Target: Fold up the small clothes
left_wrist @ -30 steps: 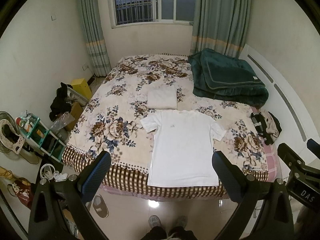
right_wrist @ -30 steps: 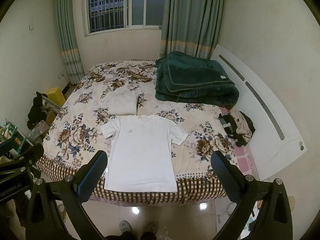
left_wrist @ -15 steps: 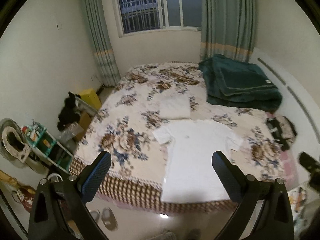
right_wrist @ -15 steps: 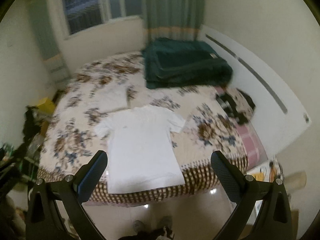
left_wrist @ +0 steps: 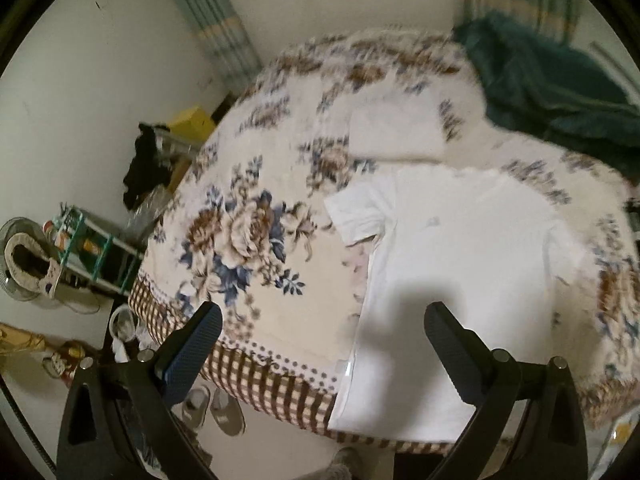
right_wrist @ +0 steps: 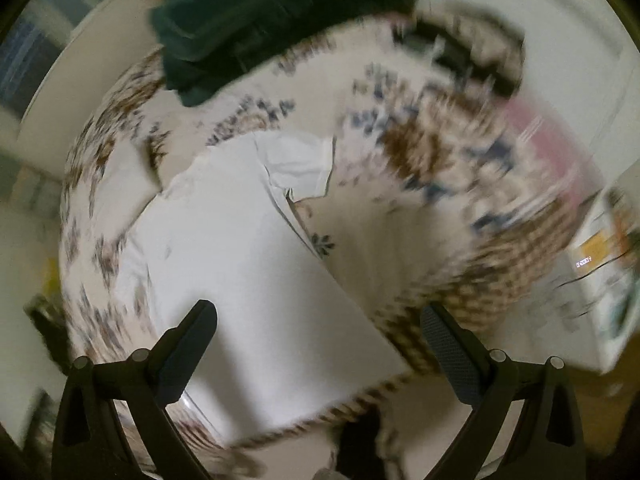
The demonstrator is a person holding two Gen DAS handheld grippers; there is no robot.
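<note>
The white short-sleeved cotton T-shirt (left_wrist: 460, 248) lies spread flat, front up, on the floral-patterned bed cover (left_wrist: 256, 216), its hem reaching the brown-and-white checked border (left_wrist: 264, 376) at the foot of the bed. In the left wrist view it fills the area from the centre out toward 4 o'clock, with one sleeve pointing toward 9 o'clock and a faint small mark on the chest. In the right wrist view the same T-shirt (right_wrist: 240, 248) runs from the centre down toward 7 o'clock, its other sleeve sticking out toward 1 o'clock; this view is heavily blurred.

Just beyond the collar, toward 12 o'clock in the left view, rests a folded white cloth (left_wrist: 396, 132), touching or nearly touching the shirt. Farther off, at 2 o'clock, a dark green folded blanket (left_wrist: 552, 92) sits near the head of the bed; it shows at 11 to 12 o'clock in the right view (right_wrist: 272, 16).

The left gripper (left_wrist: 322, 330) hangs above the foot of the bed with its jaws spread wide, holding nothing, one finger over the cover and the other over the shirt's lower part. The right gripper (right_wrist: 318, 320) likewise has its jaws spread wide and empty above the shirt's hem area.

At 9 o'clock in the left view, beside the bed, stand a green wire rack (left_wrist: 96, 248) and a yellow box (left_wrist: 192, 120); slippers (left_wrist: 216, 404) lie on the floor at 7 o'clock.
</note>
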